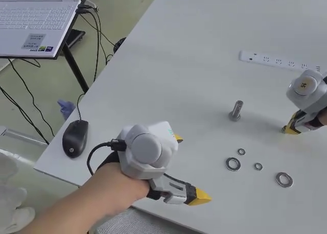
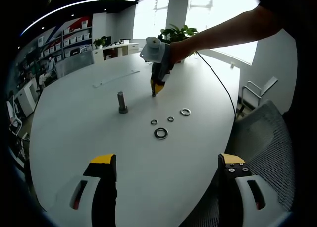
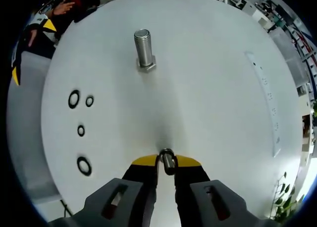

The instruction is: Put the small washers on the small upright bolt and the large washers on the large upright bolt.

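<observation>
A large upright bolt stands on the white table. Near it lie two large washers and two small washers. My right gripper is shut on a small bolt, its tips down on the table right of the large bolt; the head view shows this gripper at the right edge. My left gripper is open with nothing between its jaws, hovering near the table's front edge, short of the washers. It sits at bottom centre in the head view.
A white power strip lies at the back right of the table. A black mouse sits near the left corner, and a laptop stands on a stand beyond it. A mesh chair is beside the table.
</observation>
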Demonstrator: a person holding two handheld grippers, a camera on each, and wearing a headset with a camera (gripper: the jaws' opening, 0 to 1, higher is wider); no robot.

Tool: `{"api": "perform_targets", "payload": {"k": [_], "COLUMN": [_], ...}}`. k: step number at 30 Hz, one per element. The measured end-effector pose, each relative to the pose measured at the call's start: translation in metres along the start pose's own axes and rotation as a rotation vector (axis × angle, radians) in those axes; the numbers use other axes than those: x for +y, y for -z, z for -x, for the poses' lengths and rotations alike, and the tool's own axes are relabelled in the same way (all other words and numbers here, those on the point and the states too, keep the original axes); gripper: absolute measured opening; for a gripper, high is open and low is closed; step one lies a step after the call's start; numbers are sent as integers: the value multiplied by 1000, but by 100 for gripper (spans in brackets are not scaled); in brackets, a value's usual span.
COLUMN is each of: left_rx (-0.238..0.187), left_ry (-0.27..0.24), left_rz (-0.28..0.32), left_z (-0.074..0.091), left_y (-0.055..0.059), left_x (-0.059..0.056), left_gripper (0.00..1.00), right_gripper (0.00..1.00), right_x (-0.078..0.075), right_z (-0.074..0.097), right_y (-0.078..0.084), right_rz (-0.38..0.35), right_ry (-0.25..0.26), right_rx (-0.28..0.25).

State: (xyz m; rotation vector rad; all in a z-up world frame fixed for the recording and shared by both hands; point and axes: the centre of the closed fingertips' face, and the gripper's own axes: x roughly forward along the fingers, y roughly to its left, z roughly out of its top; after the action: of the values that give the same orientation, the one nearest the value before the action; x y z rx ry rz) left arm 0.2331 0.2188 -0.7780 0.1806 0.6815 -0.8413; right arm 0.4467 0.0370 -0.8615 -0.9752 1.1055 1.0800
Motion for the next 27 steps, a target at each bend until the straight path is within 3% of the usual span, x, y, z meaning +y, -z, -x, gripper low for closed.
{"api": "perform_targets", "payload": {"k": [27], "left_rx": [5], "left_ry": [3], "left_rz": [1], "left_z": [-1], "left_y": [2], "left_x": [0], "left_gripper": [84], "right_gripper": [13], "right_x": [1], "right_z": [0], "right_y": [3], "right_rz": [-4], "right_ry": [-7], "right_rx": [0]}}
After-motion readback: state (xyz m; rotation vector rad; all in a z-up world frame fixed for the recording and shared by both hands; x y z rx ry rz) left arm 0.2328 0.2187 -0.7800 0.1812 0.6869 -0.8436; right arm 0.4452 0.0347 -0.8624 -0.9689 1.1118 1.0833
